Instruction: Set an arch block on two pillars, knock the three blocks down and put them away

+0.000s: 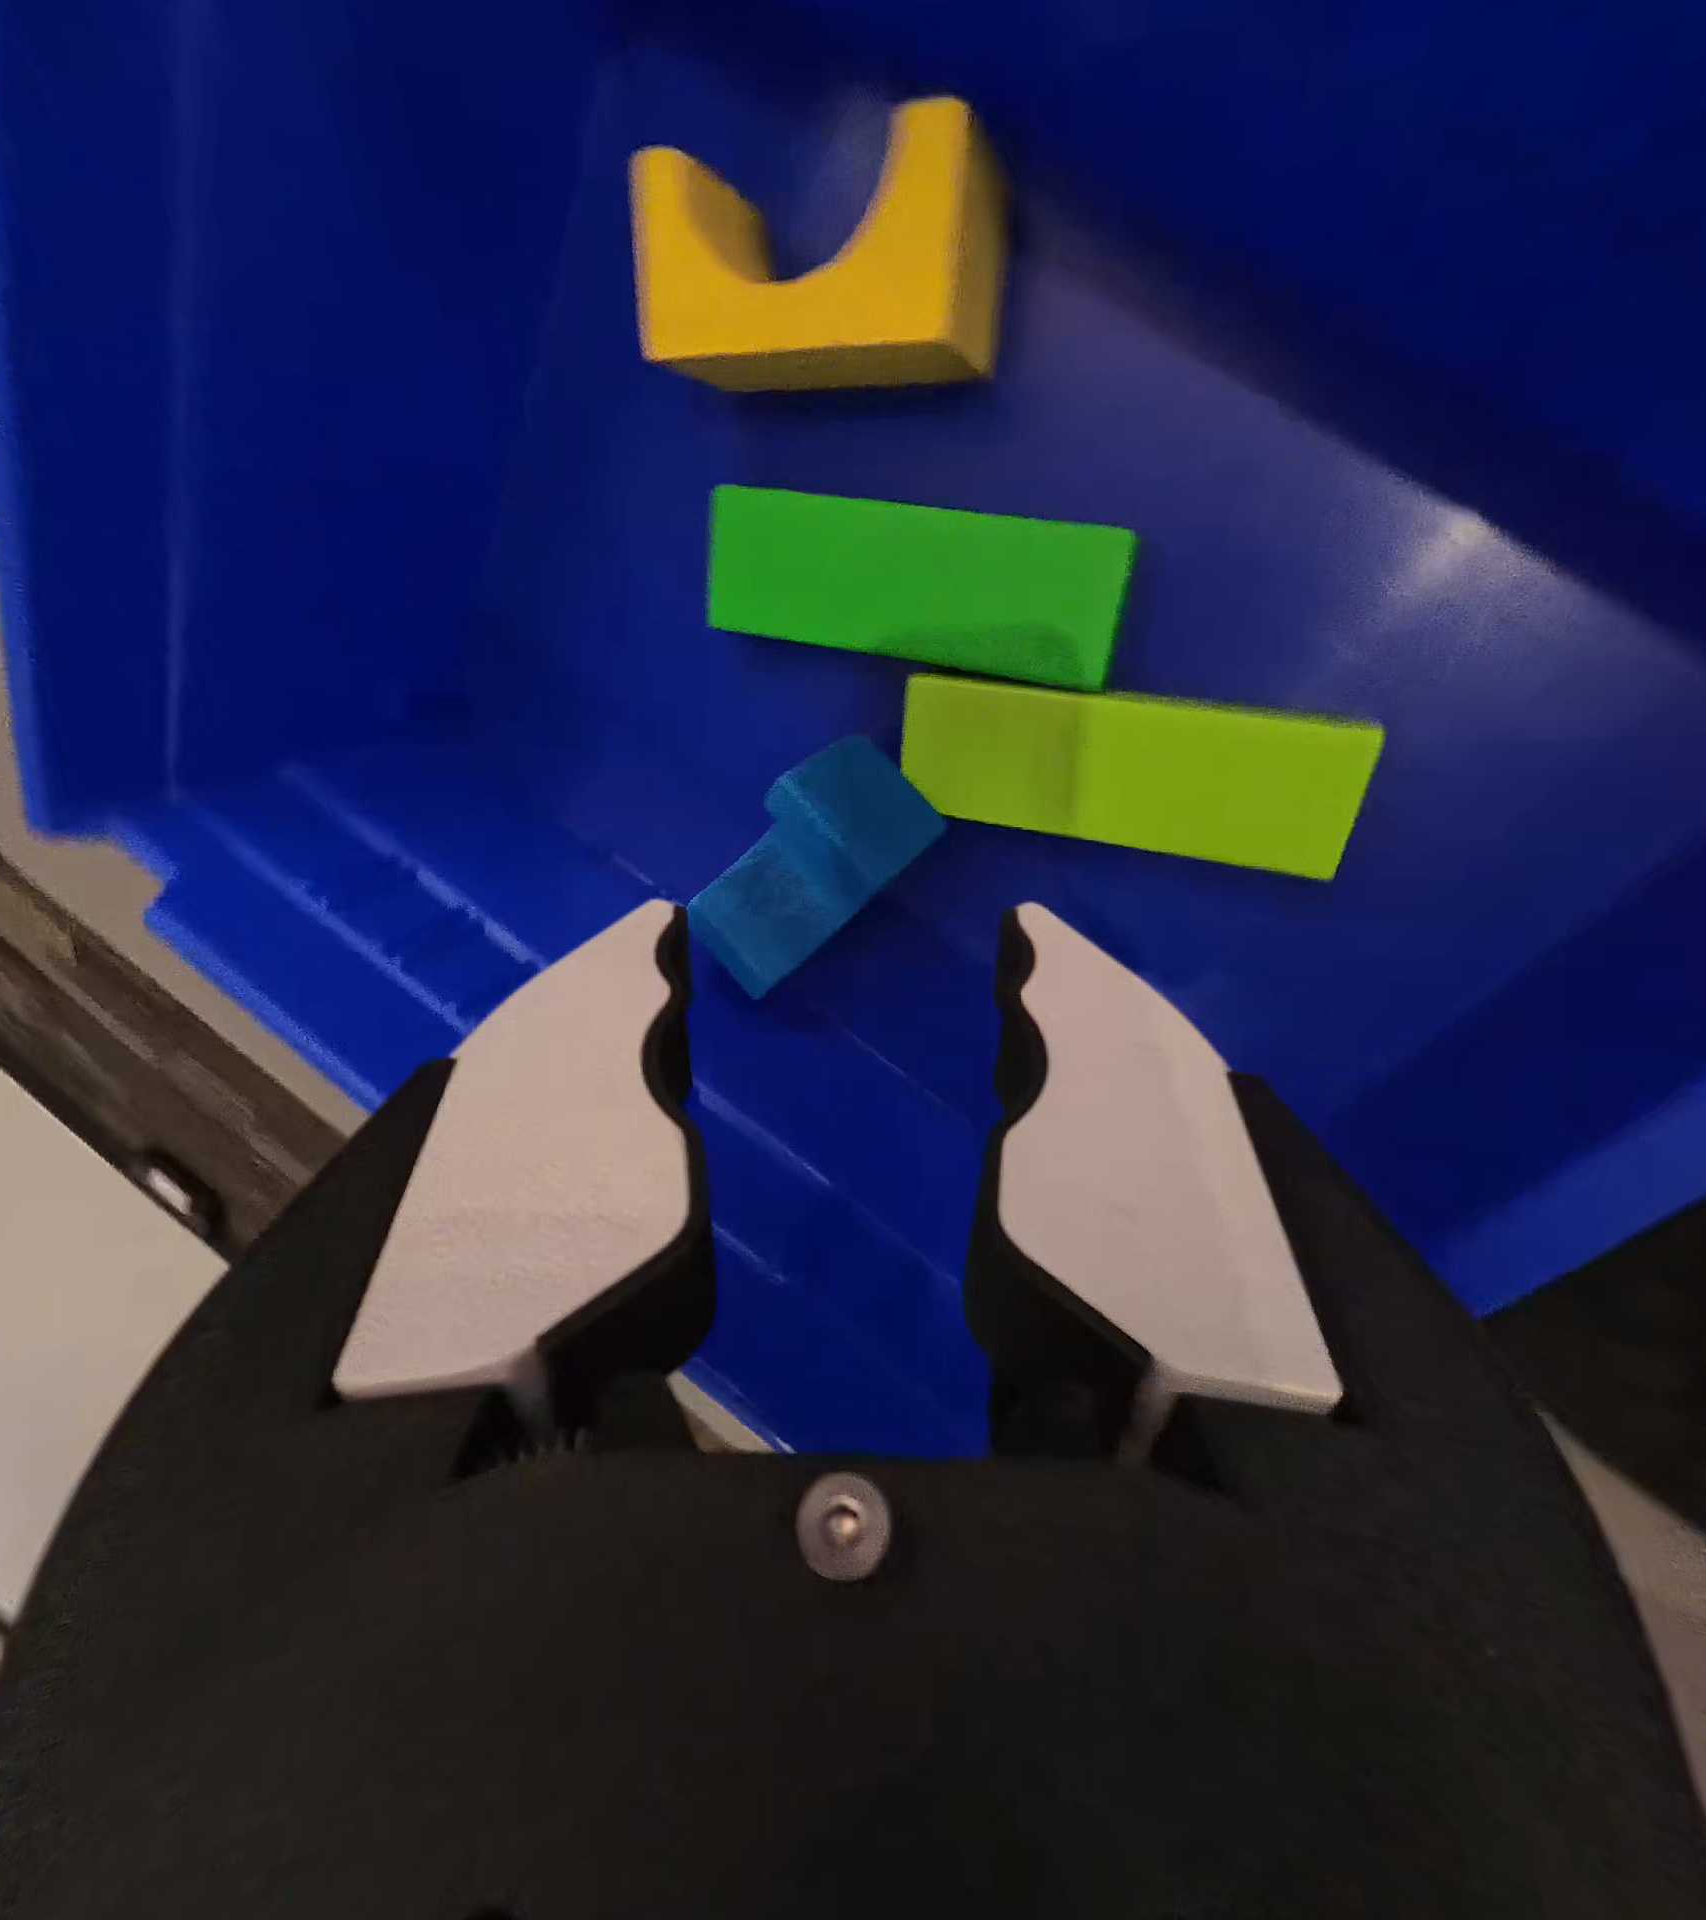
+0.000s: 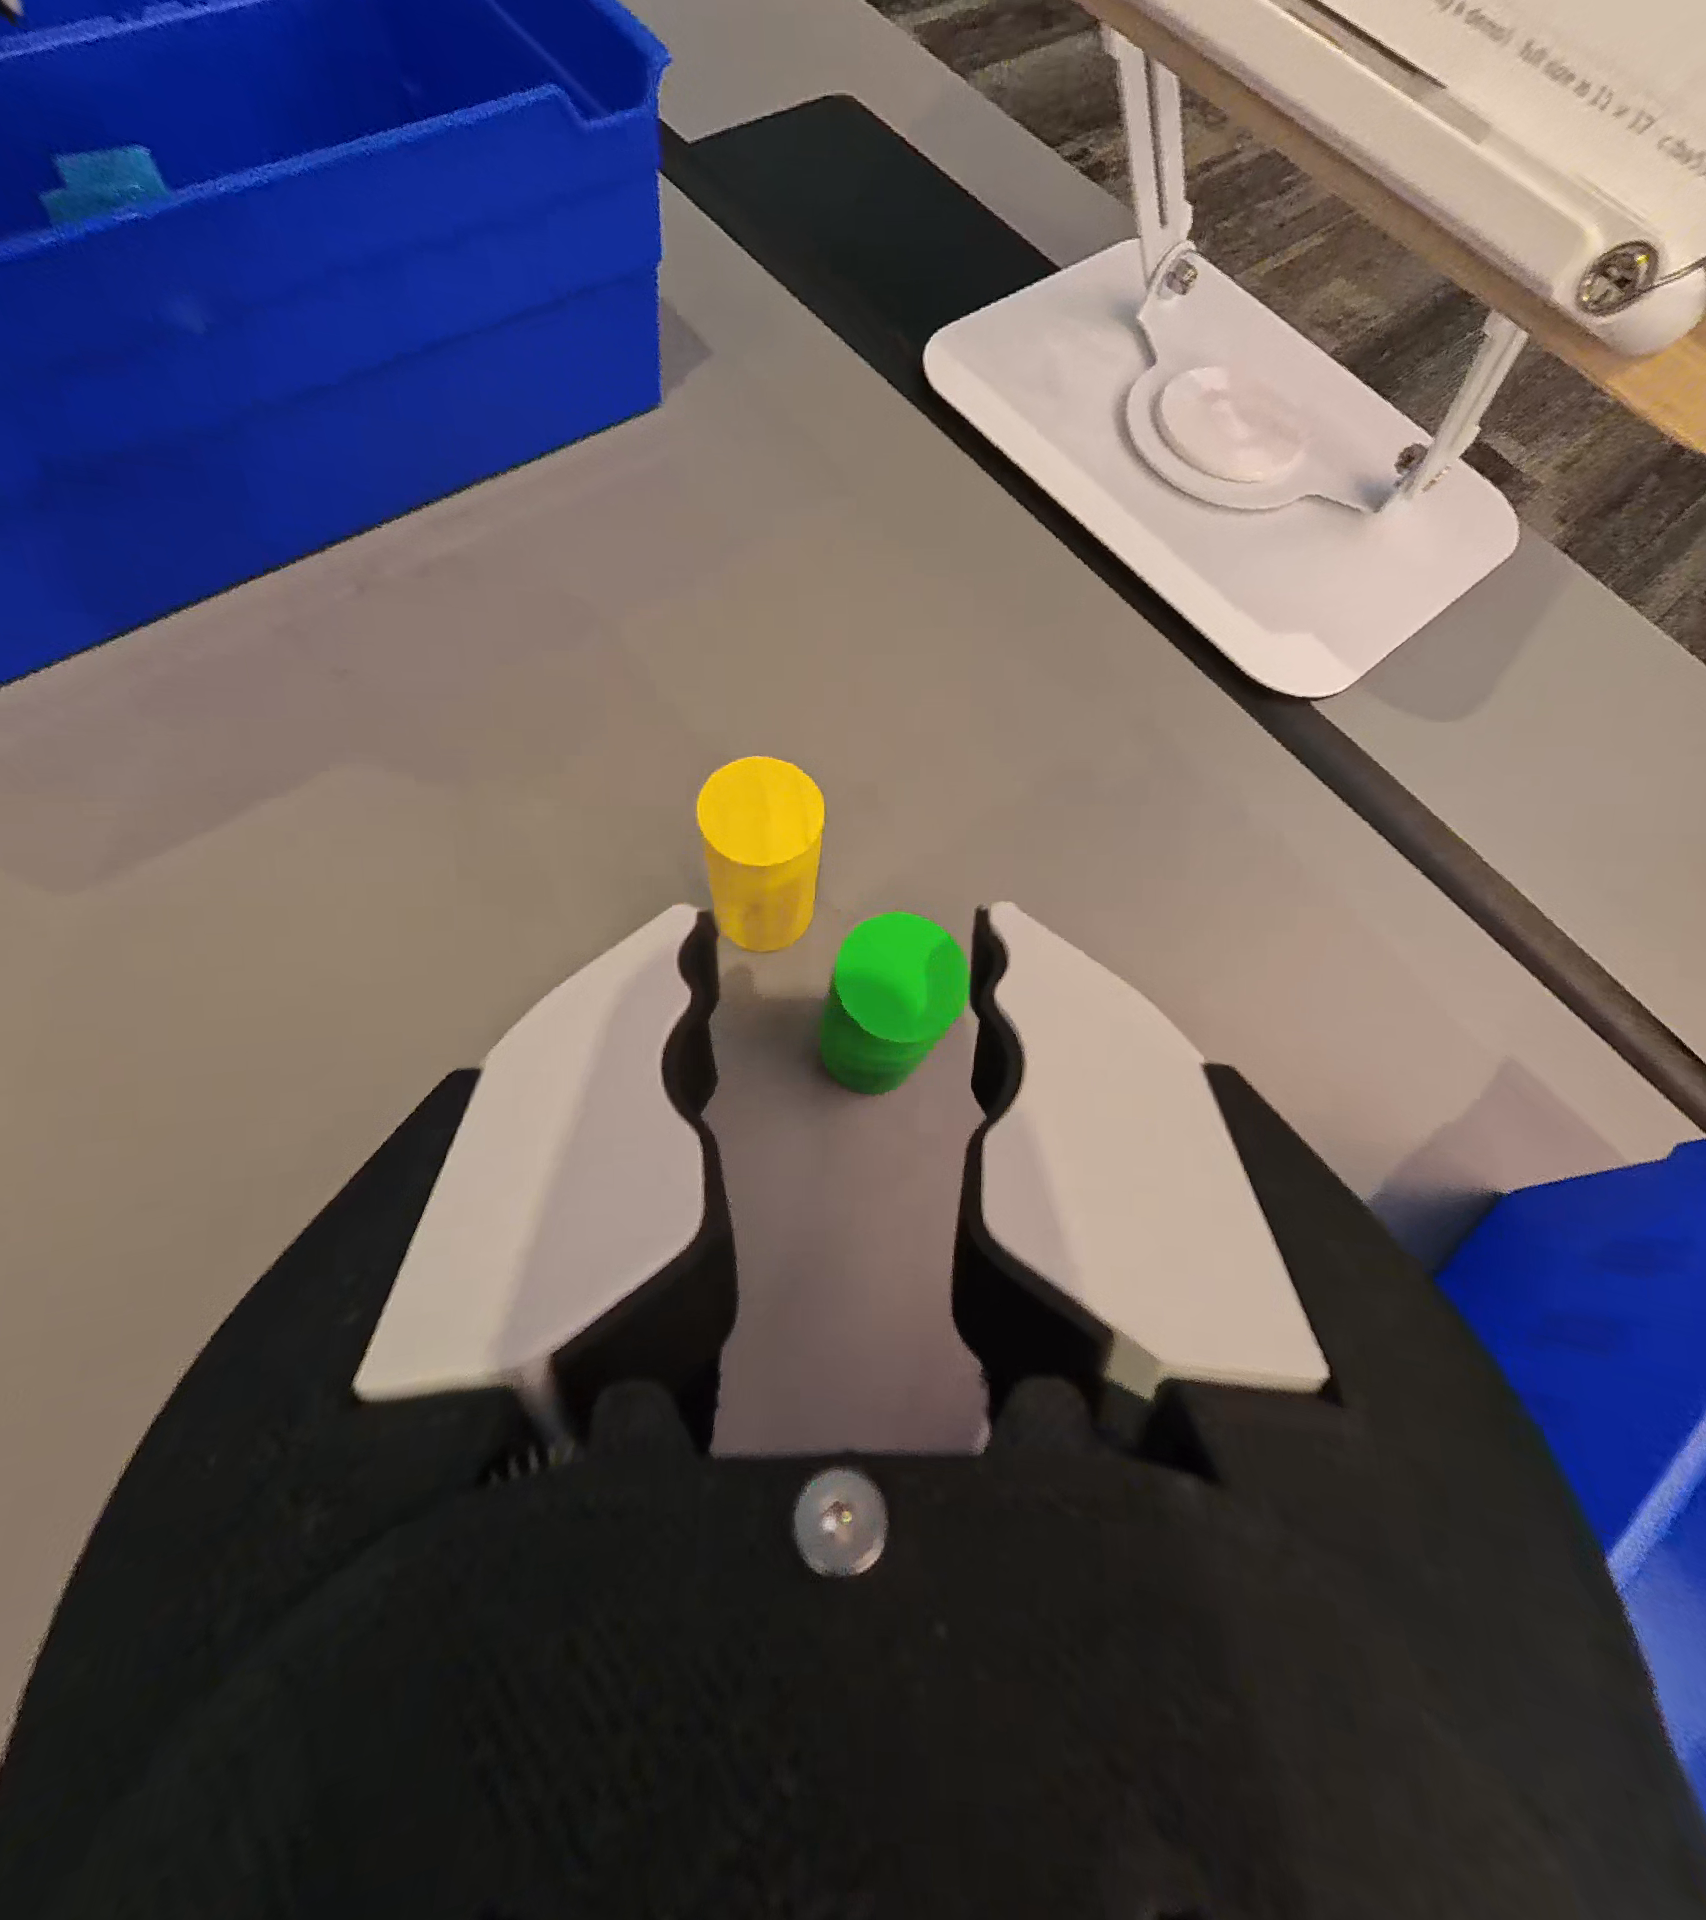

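Observation:
In the left wrist view, a yellow arch block (image 1: 813,255) lies in a blue bin (image 1: 309,520) with a dark green flat block (image 1: 916,587), a light green flat block (image 1: 1140,774) and a small blue block (image 1: 818,868). My left gripper (image 1: 844,920) is open and empty above the bin, just short of the small blue block. In the right wrist view, a yellow cylinder pillar (image 2: 761,852) and a green cylinder pillar (image 2: 890,1003) stand upright on the grey table (image 2: 309,987). My right gripper (image 2: 838,920) is open, with the green pillar between its fingertips, close to the right one.
The blue bin (image 2: 257,343) stands at the table's far left in the right wrist view, with the small blue block (image 2: 101,187) inside. A second blue bin (image 2: 1680,1403) is at the near right. A white stand (image 2: 1233,488) holding a board sits past the table's right edge. The gap from one gripper's tips to the other's is roughly 35 cm. From my left tips it is roughly 4 cm to the light green flat block (image 1: 1140,774); from my right, 30 cm.

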`<state>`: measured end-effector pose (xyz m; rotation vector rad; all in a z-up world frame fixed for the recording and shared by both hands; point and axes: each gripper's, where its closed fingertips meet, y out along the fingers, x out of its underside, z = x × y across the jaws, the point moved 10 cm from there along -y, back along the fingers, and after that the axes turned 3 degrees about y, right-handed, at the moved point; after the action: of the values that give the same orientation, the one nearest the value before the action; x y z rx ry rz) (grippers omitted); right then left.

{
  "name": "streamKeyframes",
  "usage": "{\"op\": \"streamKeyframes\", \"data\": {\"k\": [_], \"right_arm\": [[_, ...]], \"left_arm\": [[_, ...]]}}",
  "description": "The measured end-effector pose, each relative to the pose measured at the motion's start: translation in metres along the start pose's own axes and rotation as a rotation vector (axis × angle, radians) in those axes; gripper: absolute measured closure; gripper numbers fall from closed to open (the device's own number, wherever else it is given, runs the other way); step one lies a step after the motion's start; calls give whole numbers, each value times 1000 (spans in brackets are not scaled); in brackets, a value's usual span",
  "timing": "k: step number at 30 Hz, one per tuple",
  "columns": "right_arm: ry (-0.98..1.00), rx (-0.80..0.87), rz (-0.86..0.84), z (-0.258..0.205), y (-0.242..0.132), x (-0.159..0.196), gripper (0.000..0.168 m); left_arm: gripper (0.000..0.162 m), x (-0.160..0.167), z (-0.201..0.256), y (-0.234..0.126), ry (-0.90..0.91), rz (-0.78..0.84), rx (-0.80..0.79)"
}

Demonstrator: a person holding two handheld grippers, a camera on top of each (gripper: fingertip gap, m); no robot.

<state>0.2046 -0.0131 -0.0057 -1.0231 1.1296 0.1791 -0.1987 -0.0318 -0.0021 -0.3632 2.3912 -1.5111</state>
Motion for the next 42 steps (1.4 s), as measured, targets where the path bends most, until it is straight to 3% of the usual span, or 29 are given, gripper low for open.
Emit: {"op": "streamKeyframes", "data": {"k": [2,9,15,18,23,26,30,33,35,38,42], "right_arm": [[-13,-5,-18,0,2,2,120],[-19,-16,-65,1,10,10,120],[-14,-33,-79,1,10,11,120],[-6,-61,-75,-1,10,10,120],[-20,-58,-95,-3,14,12,120],[-31,-35,-92,-4,14,12,120],[-80,49,16,-11,2,-1,120],[-163,30,198,-32,-17,-19,120],[-194,-131,357,-56,-33,-32,120],[-229,-350,557,-87,-56,-45,121],[-227,-442,635,-104,-73,-50,122]], "left_arm": [[100,-6,1,7,108,-33,27],[109,-15,-8,32,270,-147,91],[103,-18,-13,48,313,-175,142],[121,-15,-13,52,335,-189,164],[122,-9,-17,46,281,-166,152],[123,-10,-32,16,136,7,112],[123,-28,-47,-59,-161,451,62],[124,-48,-28,-112,-278,840,202],[124,-64,-7,-132,-273,1013,364],[124,-91,24,-144,-196,1123,509],[124,-123,53,-143,-130,1146,591]]}}
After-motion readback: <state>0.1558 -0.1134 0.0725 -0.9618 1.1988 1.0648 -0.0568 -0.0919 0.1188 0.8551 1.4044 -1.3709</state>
